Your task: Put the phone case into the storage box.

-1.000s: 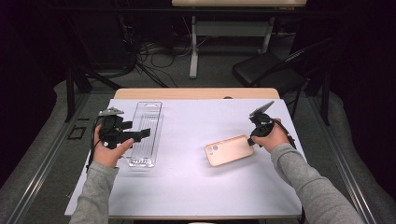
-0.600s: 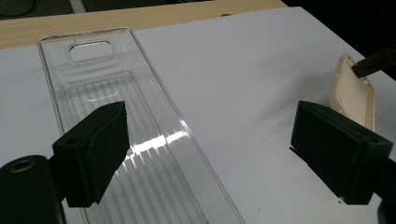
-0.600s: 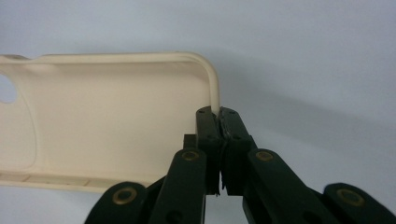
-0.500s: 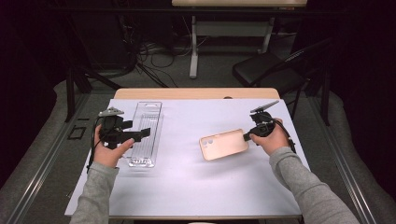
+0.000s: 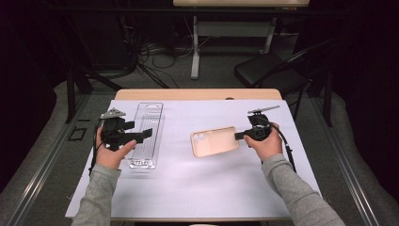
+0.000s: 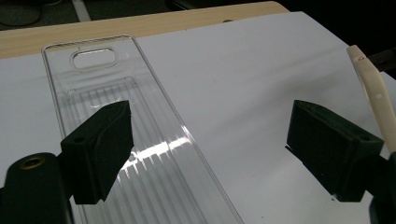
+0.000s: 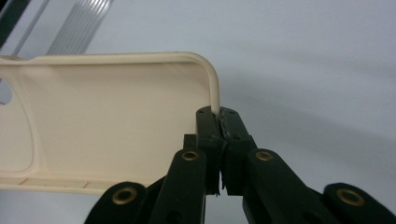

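Observation:
A cream phone case [image 5: 214, 141] is held over the middle of the white sheet, its camera cutout toward the left. My right gripper [image 5: 241, 135] is shut on the case's right end; in the right gripper view the jaws pinch the rim of the phone case [image 7: 102, 116] at its corner, with the gripper [image 7: 219, 122] closed tight. A clear plastic tray [image 5: 147, 134] lies lengthwise at the left. My left gripper [image 5: 146, 134] hangs open just above it; in the left gripper view the tray [image 6: 116, 135] runs under the left jaw of the gripper [image 6: 210, 140], and the case's edge [image 6: 373, 93] shows at far right.
A white sheet [image 5: 197, 188] covers most of the wooden table [image 5: 197, 94]. Beyond the table stand a black chair [image 5: 273, 70], a table leg and cables on the floor. Bare sheet lies in front of both hands.
My right gripper has carried the phone case leftward toward the middle of the sheet and lifted it. The left gripper has stayed open over the tray.

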{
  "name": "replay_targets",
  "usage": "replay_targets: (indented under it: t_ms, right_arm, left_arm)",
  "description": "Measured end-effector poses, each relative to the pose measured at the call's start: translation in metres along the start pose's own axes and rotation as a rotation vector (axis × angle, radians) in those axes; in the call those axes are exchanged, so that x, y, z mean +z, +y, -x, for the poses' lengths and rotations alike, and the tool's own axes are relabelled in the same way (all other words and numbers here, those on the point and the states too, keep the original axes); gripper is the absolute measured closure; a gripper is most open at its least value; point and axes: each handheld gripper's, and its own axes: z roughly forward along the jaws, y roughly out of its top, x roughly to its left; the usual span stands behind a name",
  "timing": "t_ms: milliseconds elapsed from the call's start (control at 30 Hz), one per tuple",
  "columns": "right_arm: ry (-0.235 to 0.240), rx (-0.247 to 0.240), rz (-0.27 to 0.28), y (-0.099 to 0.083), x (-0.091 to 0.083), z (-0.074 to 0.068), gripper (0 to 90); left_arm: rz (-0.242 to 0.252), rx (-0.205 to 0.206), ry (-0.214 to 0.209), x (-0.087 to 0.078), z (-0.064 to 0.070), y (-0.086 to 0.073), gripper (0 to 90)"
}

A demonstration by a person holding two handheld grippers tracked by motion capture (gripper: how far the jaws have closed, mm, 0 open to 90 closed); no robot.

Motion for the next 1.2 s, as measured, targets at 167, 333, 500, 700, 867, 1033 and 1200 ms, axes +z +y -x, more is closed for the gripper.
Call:
replay_targets:
  t_ms: [167,333,500,700,867,1033,1200]
  right_arm:
    - [0.022,0.017,0.029,-0.002,0.003,-0.004,88.5]
    - [0.043,0.028,0.073,-0.003,0.002,-0.009,88.5]
    - [0.062,0.030,0.106,-0.004,0.000,-0.014,88.4]
    - [0.106,0.050,0.145,-0.008,0.001,-0.019,88.4]
    - [0.105,0.055,0.178,-0.011,0.000,-0.020,88.4]
    - [0.090,0.035,0.198,-0.014,-0.001,-0.023,88.4]
    - [0.093,0.039,0.201,-0.016,-0.002,-0.022,88.4]
  left_arm:
    - [0.000,0.008,0.004,0.001,0.001,-0.001,14.7]
    - [0.010,0.028,0.016,0.002,0.005,-0.001,14.9]
    - [0.028,0.036,0.011,0.003,0.008,-0.001,15.4]
    - [0.057,0.043,0.004,0.003,0.013,-0.002,15.8]
    - [0.068,0.048,-0.003,0.004,0.017,-0.002,16.0]
    - [0.058,0.045,-0.021,0.007,0.020,-0.003,17.2]
    - [0.043,0.042,-0.052,0.012,0.024,-0.005,20.9]
